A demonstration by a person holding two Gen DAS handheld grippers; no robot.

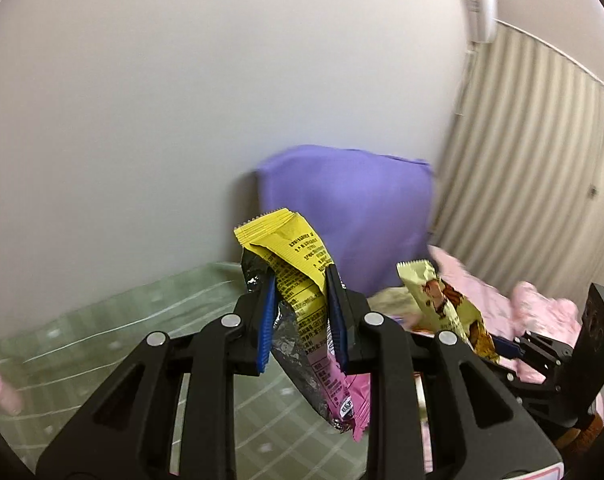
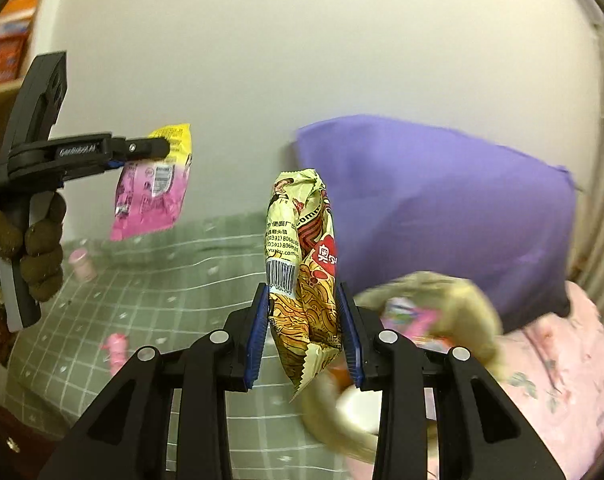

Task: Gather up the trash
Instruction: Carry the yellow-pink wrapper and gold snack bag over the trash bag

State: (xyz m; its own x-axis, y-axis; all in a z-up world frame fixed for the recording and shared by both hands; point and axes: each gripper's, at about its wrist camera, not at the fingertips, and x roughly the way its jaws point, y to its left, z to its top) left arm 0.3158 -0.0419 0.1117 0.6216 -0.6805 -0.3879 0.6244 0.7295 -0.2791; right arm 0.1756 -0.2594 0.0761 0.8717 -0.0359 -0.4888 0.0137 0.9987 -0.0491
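Purple pillow (image 2: 433,208) leans upright against white wall (image 2: 302,60), right of centre. Green checked bedsheet (image 2: 162,292) lower left, pink floral blanket (image 2: 561,364) lower right. Ribbed curtain (image 1: 521,140) at right edge, white wall unit (image 1: 479,0) upper right.

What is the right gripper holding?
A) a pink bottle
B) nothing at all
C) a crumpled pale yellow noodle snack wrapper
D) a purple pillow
C: in the right wrist view, the right gripper has its blue pads pressed on a crumpled pale yellow noodle snack wrapper, held up above the green checked bedsheet.
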